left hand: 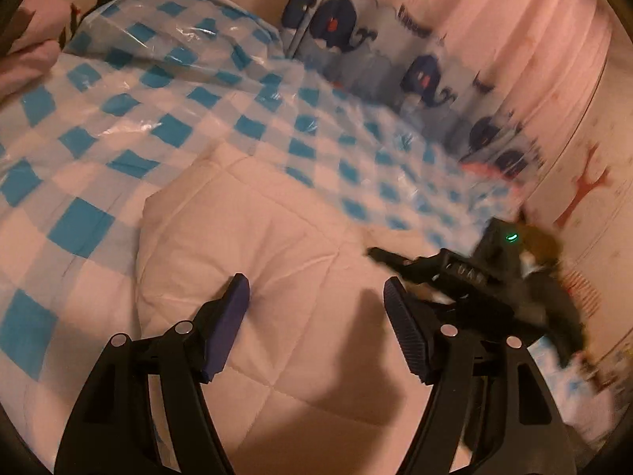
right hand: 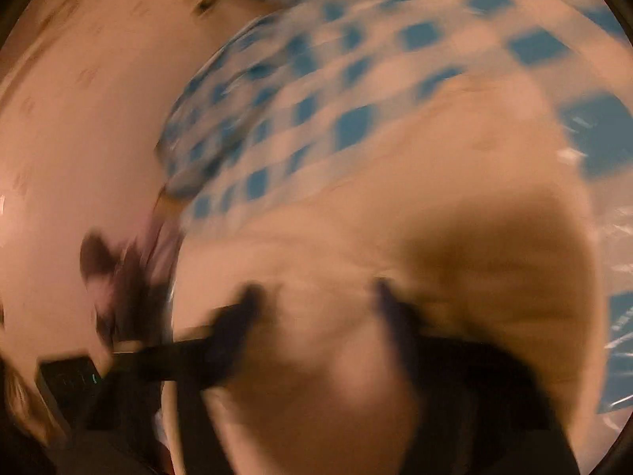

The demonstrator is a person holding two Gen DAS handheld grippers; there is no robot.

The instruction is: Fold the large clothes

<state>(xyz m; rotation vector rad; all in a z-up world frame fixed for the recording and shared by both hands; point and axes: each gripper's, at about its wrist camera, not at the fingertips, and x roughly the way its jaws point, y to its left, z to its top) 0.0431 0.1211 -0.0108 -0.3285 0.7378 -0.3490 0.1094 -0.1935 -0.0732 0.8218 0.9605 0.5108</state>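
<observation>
Bedding, left to right: checked cover (left hand: 99, 126) under clear plastic; white quilted garment (left hand: 253, 245) lying on it, centre; left gripper (left hand: 316, 308) above garment — jaws open, nothing between; right gripper (right hand: 316, 297) — blurred, jaw state unclear.

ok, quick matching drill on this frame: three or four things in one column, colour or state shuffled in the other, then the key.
Things:
1. quilted garment
2. plastic sheet
3. left hand-held gripper
4. whale-print fabric

Descriptions:
A. dark blue shapes on a pale ground
B. plain cream white
C. blue and white checks
D. open, nothing between its fingers

Pairs: 1-B, 2-C, 3-D, 4-A
</observation>
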